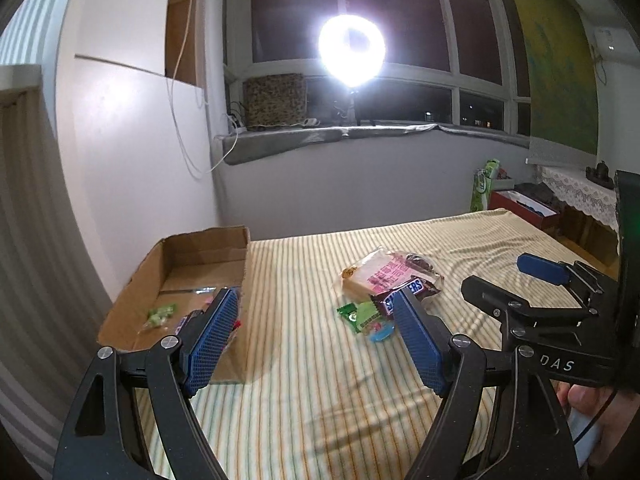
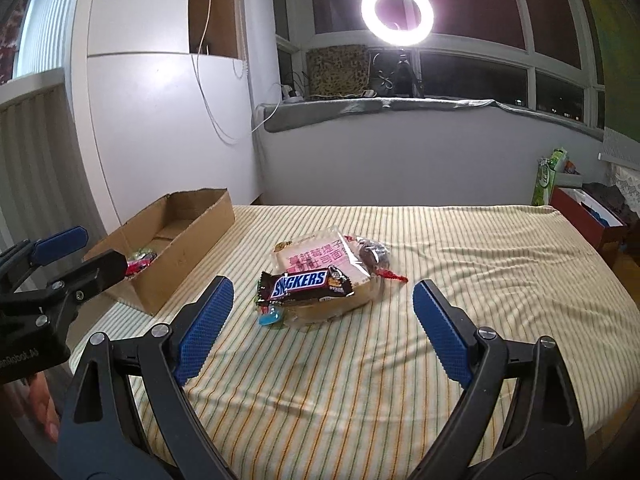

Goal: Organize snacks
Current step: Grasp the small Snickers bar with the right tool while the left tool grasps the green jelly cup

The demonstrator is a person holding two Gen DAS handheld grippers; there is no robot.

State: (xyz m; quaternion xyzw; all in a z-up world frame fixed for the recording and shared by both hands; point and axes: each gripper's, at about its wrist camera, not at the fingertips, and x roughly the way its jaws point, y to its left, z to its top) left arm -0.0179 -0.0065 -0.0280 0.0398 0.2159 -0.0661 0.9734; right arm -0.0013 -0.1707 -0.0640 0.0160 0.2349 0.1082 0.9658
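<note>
Both grippers, left (image 1: 316, 336) and right (image 2: 320, 332), fingers spread and empty, face the Snickers (image 2: 306, 285) atop a snack pile right of the box (image 2: 192, 236), awaiting sorting.

Glowing ring light (image 2: 397, 13) on sill, dark windows (image 2: 472, 4), white wall (image 2: 160, 120)

"SNICKERS" on candy bar (image 2: 306, 285); "DAS" on right gripper (image 1: 538, 280).

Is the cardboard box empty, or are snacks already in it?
Not empty: the cardboard box holds a green-wrapped snack and red wrappers.
</note>
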